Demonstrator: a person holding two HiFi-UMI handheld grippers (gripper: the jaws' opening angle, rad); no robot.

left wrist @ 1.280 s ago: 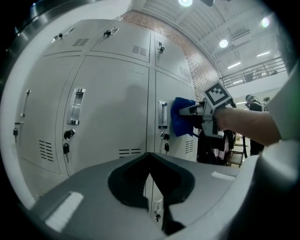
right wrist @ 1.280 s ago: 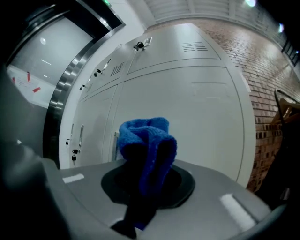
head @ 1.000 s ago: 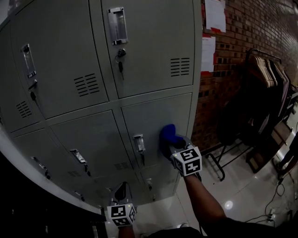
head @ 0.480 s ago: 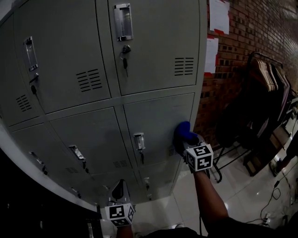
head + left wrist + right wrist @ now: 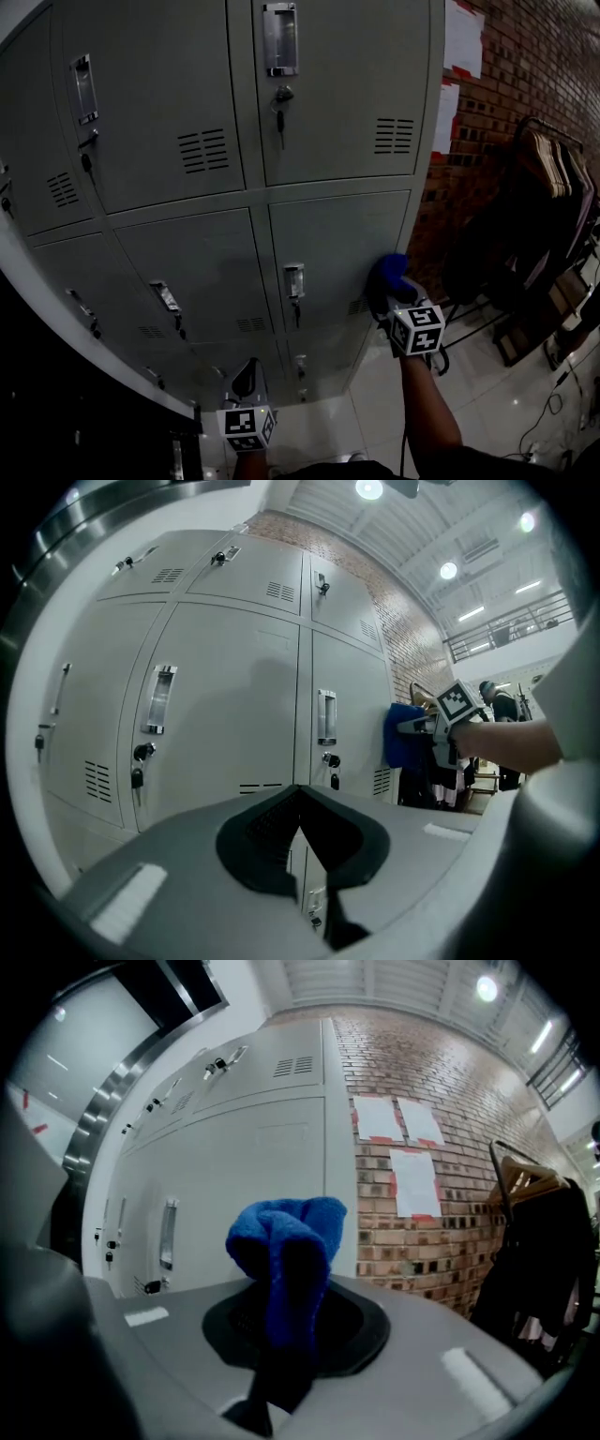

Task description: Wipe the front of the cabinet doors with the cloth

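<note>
right tongs (image 5: 286, 1327) clamped on cloth (image 5: 286, 1241) | cloth long axis along tongs, pointing at cabinet door (image 5: 330, 234) | left tongs (image 5: 302, 832) together, empty

The cloth (image 5: 286, 1241) is bright blue and fluffy, bunched into an upright wad and pinched between the jaws of the right hand-held gripper (image 5: 284, 1316). It sits against the right edge of a closed door (image 5: 337, 248) in the cabinet's right column, just beside that door's vent (image 5: 359, 306). The doors are plain grey metal, all shut, each with a recessed handle (image 5: 280, 37), a louvred vent and a lock; several hold keys (image 5: 280, 112).
</note>
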